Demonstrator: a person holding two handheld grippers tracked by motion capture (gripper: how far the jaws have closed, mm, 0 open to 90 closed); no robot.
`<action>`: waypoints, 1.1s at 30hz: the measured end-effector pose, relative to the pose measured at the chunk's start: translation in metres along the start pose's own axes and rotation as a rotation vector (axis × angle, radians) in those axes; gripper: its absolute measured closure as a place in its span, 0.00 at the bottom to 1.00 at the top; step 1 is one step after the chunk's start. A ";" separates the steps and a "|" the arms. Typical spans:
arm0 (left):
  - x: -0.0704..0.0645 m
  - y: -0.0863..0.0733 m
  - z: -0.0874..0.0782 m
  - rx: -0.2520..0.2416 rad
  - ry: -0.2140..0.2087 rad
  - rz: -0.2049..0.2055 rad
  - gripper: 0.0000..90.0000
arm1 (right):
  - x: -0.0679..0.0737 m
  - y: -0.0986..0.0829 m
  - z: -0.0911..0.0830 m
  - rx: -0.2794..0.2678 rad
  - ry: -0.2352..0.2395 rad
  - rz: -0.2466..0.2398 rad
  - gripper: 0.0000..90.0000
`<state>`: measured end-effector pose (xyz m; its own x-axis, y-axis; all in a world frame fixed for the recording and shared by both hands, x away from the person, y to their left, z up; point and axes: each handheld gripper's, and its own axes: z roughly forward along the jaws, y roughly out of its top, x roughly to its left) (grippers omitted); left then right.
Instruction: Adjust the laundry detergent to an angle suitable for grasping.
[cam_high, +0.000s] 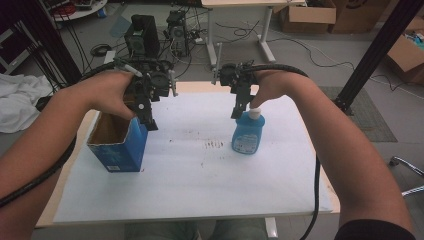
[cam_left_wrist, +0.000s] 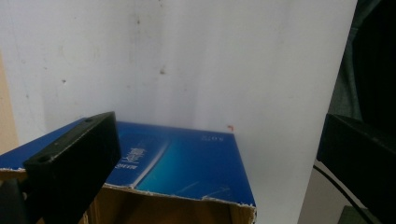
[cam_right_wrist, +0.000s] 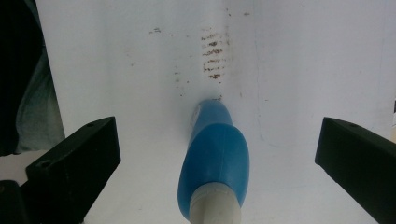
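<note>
**Bottle not yet grasped, box waiting**

The blue bottle stands upright on the white bench, well apart from the open blue box at the left. The right gripper hovers over its white cap, jaws spread and empty. The left gripper, also released, sits at the box's rim. Grasping, lifting and placing all seem left to do

A table is sitting under a white sheet marked with brown smudges near its middle. An open blue box is standing at the left, and a blue bottle is standing upright at the right, well apart.
</note>
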<state>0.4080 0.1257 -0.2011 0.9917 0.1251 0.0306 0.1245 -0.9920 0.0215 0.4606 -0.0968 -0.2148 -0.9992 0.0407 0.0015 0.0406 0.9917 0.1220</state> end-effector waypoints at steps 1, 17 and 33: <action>0.000 0.000 0.000 0.006 0.001 0.000 0.00 | 0.000 0.000 0.000 0.001 -0.001 0.003 0.00; -0.003 0.000 0.000 -0.005 0.000 0.001 0.00 | 0.000 -0.001 0.000 0.004 -0.006 0.009 0.00; -0.008 0.000 -0.002 -0.004 0.006 0.002 0.00 | 0.004 -0.015 -0.009 -0.004 -0.016 0.037 0.00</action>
<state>0.4003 0.1250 -0.1989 0.9917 0.1236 0.0366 0.1228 -0.9921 0.0252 0.4562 -0.1130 -0.2073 -0.9968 0.0791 -0.0101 0.0772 0.9891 0.1257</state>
